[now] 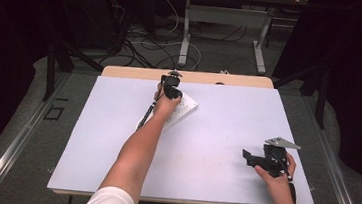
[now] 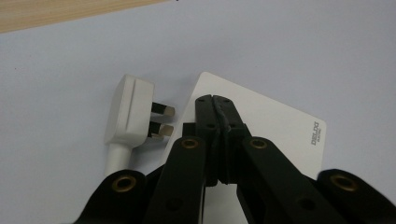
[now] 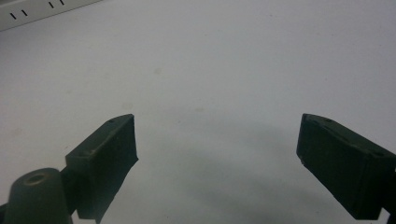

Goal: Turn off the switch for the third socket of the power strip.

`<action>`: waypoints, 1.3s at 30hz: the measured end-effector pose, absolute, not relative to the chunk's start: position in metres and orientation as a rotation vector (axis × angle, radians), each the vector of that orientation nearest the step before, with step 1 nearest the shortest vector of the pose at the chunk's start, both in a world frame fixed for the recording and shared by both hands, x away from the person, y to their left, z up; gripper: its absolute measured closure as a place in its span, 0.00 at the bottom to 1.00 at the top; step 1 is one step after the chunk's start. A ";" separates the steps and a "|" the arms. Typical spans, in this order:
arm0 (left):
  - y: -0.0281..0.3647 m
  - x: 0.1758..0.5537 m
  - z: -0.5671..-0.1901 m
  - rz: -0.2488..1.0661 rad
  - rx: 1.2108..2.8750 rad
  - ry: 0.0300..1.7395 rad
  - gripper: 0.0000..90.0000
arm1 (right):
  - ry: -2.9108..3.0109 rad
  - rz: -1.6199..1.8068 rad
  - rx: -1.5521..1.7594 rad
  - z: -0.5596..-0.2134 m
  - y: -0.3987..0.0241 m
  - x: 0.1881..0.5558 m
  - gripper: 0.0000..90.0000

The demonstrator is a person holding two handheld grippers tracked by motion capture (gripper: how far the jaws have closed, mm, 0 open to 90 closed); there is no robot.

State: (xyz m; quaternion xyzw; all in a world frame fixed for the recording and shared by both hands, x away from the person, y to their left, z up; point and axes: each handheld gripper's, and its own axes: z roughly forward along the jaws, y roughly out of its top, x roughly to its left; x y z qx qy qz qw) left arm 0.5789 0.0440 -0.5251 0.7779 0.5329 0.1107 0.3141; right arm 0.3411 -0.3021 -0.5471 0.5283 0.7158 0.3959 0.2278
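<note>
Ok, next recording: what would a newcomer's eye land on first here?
Probably the left hand-held gripper, its jaws shut, pressing down on a white power strip at the far middle of the pale table. Just beside the strip lies a white three-pin plug, its pins pointing toward the strip but not plugged in. The right hand-held gripper rests apart near the table's right edge, jaws open with nothing between them.

High view: fixed above the near edge, facing forward and down on the whole table. Left gripper view: close above the white power strip, also mid-frame in the high view. Right gripper view: low over bare tabletop, strip at upper left
</note>
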 end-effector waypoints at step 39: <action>0.051 0.569 -0.506 0.292 2.063 1.374 1.00 | 1.968 1.099 1.460 -0.547 -0.303 0.343 0.14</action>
